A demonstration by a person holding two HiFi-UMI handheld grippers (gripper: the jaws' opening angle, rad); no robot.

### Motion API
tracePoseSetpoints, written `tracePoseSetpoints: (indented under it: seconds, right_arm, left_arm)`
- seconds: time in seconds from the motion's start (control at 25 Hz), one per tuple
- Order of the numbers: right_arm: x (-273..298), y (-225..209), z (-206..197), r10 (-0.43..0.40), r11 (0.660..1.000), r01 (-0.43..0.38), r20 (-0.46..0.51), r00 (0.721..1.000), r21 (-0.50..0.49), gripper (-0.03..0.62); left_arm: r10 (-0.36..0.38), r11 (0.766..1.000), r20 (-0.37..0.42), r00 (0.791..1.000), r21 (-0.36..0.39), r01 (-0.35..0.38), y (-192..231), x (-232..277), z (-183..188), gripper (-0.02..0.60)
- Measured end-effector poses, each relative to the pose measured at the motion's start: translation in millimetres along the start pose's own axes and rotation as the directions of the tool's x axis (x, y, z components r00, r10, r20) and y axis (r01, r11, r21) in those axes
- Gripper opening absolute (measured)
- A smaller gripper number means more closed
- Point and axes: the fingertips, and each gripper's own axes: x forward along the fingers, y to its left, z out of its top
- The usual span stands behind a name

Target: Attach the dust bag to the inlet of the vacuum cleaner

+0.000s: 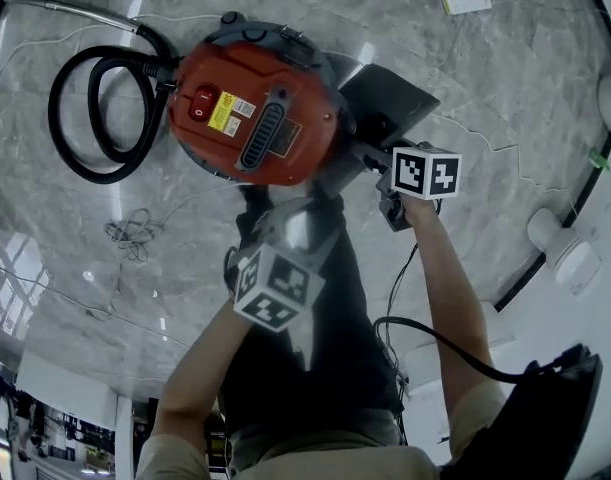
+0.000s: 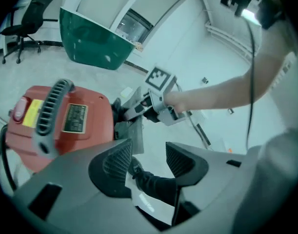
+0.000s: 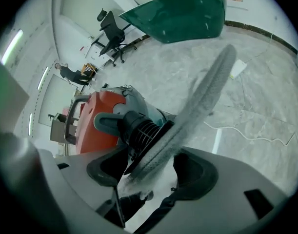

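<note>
Right gripper view carries the relation that matters. The dust bag [image 3: 207, 87] is seen edge-on, and its long axis runs from 6 o'clock, between the jaws, up to 1 o'clock. Its lower end meets the black ribbed inlet [image 3: 139, 128], which lies at 11 o'clock from the jaws. The right gripper [image 3: 151, 172] stands wide open. The bag's edge passes between the pads, but neither pad presses on it.

Seen from the head, the bag hangs off the 3 o'clock side of the vacuum cleaner [image 1: 255, 108]. The left gripper [image 2: 149, 162] sits back at 6 o'clock, open and empty.

The right hand is nearer, so any seating push would likely go toward 11 o'clock. Whether the collar is fully seated, I cannot tell.
</note>
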Motion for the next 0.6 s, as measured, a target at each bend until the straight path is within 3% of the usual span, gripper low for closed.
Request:
tracePoseSetpoints:
  seconds: [0.12, 0.28, 0.36, 0.6]
  right_arm:
    - [-2.2, -0.3, 0.9, -0.033, 0.995, 0.031, -0.017, 0.999, -0.091, 0.305]
    - [1.1, -0.3, -3.8, -0.079, 0.97, 0.064, -0.057, 0.995, -0.233, 0.305]
    - [0.6, -1.3, -2.4, -0.053, 0.976, 0.043, -0.044, 0.998, -0.215, 0.305]
    - [2.7, -3.3, -0.1, -0.073, 0.975, 0.059, -0.059, 0.996, -0.213, 0.305]
  left_arm:
    - [0.037, 0.998, 0.178, 0.983, -0.054, -0.028, 27.7, -72.7, 37.9, 0.202]
    - [0.252, 0.964, 0.37, 0.894, -0.177, -0.199, 119.0, -128.5, 88.8, 0.202]
    - [0.284, 0.955, 0.393, 0.874, -0.195, -0.223, 152.7, -126.7, 98.5, 0.202]
    - [0.181, 0.976, 0.292, 0.939, -0.171, -0.135, 159.7, -65.1, 86.7, 0.202]
